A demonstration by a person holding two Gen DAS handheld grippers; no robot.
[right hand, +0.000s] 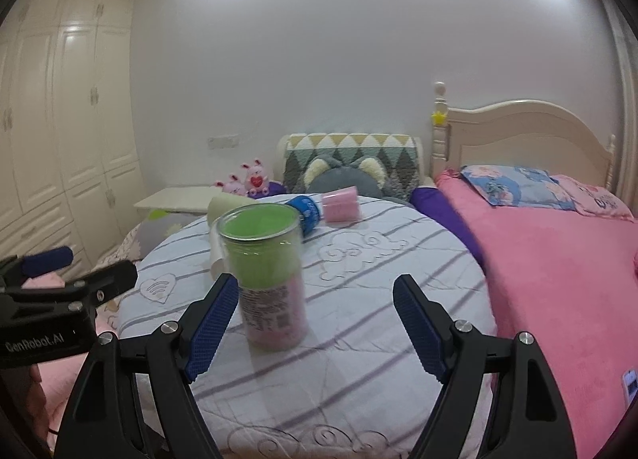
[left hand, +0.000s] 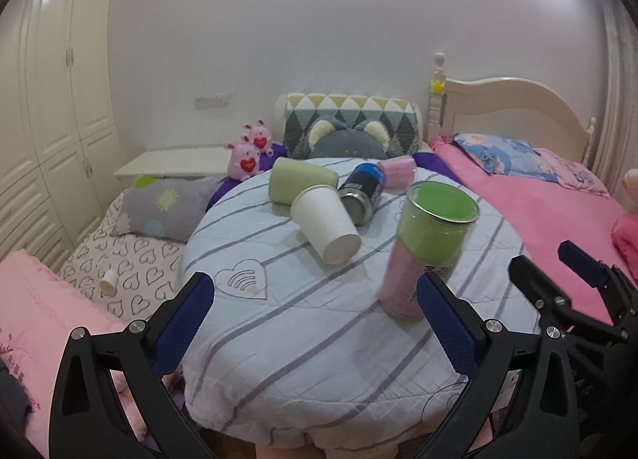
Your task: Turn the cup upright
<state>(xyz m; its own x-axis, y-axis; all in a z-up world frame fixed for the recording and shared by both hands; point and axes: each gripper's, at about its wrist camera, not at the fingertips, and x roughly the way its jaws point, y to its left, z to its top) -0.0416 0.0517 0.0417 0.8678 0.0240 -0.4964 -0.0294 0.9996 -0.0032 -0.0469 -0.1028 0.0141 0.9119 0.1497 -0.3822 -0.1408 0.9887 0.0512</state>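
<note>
A clear cup with green and pink lining stands upright on the round striped table, mouth up; it also shows in the right wrist view. A white paper cup, a pale green cup, a blue can and a pink cup lie on their sides behind it. My left gripper is open and empty, left of the upright cup. My right gripper is open and empty, its left finger close beside the cup.
A pink bed lies to the right of the table. Cushions and plush toys sit behind it. A patterned bedspread and grey pillow lie to the left, with a white wardrobe beyond.
</note>
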